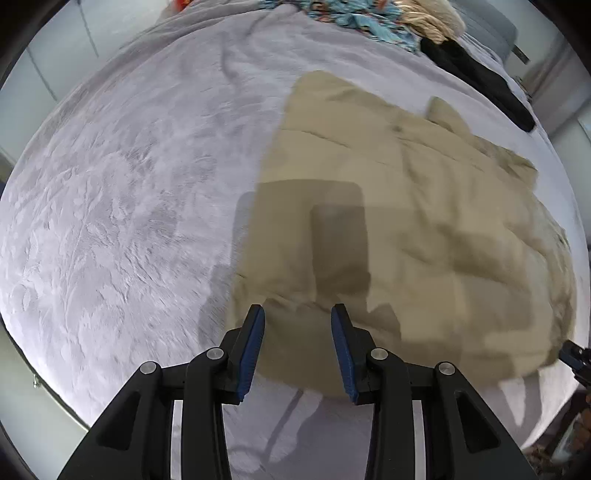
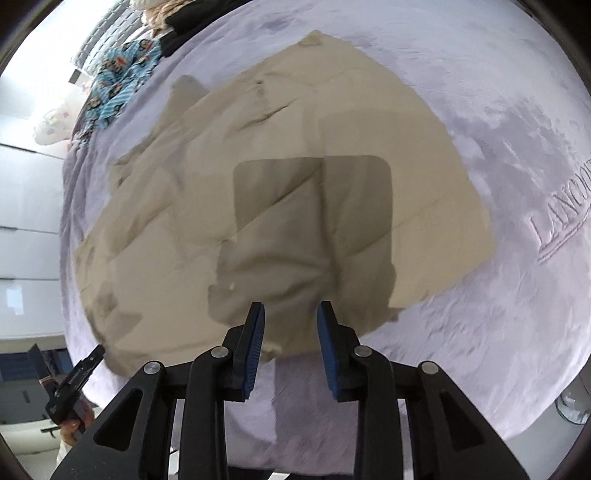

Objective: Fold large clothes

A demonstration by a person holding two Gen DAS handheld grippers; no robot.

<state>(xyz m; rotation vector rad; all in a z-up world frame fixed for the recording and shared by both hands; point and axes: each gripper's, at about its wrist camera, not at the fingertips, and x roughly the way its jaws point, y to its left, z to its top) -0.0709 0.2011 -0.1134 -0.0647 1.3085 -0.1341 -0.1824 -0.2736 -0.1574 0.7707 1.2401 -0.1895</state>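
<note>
- Hovering over the near edge of the bed, the left gripper (image 1: 297,314) has its blue-padded fingers (image 1: 255,343) spread apart with nothing between them; only cloth and blanket show through the gap.
- Likewise the right gripper (image 2: 290,312) hangs released, its fingers (image 2: 327,347) parted and empty, pointing forward and down at the garment's near hem.
- Both tools look pitched steeply down at the bed, which suits reaching for an edge, though neither seems to touch the fabric.
- Just beyond the fingertips lies the task's thing, a large khaki quilted jacket (image 2: 280,177), spread mostly flat on the pale grey plush blanket (image 1: 110,221) that covers the bed. It probably lies spread so that its sides can be brought over one another.
- Its near hem is bunched and puckered right ahead of the right gripper, judged the likely place for the next pinch.
- Each gripper shows at the edge of the other's view, so they flank the jacket's near side.
- Farther off, near the far side of the bed, rest a long black garment (image 1: 476,81), a blue patterned cloth (image 2: 118,88) and a cream knitted bundle (image 1: 428,14), well apart from the jacket.
</note>
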